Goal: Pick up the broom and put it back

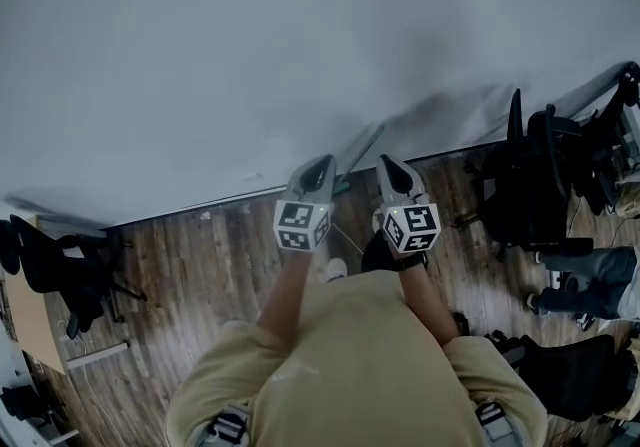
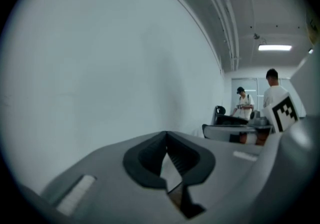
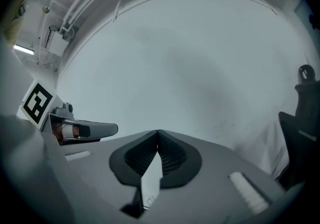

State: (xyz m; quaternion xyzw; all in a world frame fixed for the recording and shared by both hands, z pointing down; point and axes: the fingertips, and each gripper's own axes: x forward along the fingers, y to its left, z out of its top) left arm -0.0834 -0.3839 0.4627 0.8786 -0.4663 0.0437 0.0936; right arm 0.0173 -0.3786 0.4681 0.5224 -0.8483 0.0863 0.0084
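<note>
A thin pale pole with a teal piece at its foot point(image 1: 356, 157), possibly the broom, leans against the white wall point(image 1: 250, 65) just beyond and between my two grippers; its head is hidden. My left gripper point(image 1: 316, 171) and right gripper point(image 1: 396, 171) are held up side by side, level, both pointing at the wall. In the left gripper view the fingertips point(image 2: 166, 133) meet with nothing between them. The right gripper view shows the same: its fingertips point(image 3: 158, 131) are together and empty, with the left gripper point(image 3: 85, 129) beside them.
Wood-plank floor point(image 1: 200, 255) runs along the wall's foot. Black office chairs point(image 1: 530, 185) and a seated person's legs point(image 1: 585, 280) crowd the right. Another black chair point(image 1: 60, 265) stands at the left. Two people point(image 2: 245, 105) stand by a desk far down the room.
</note>
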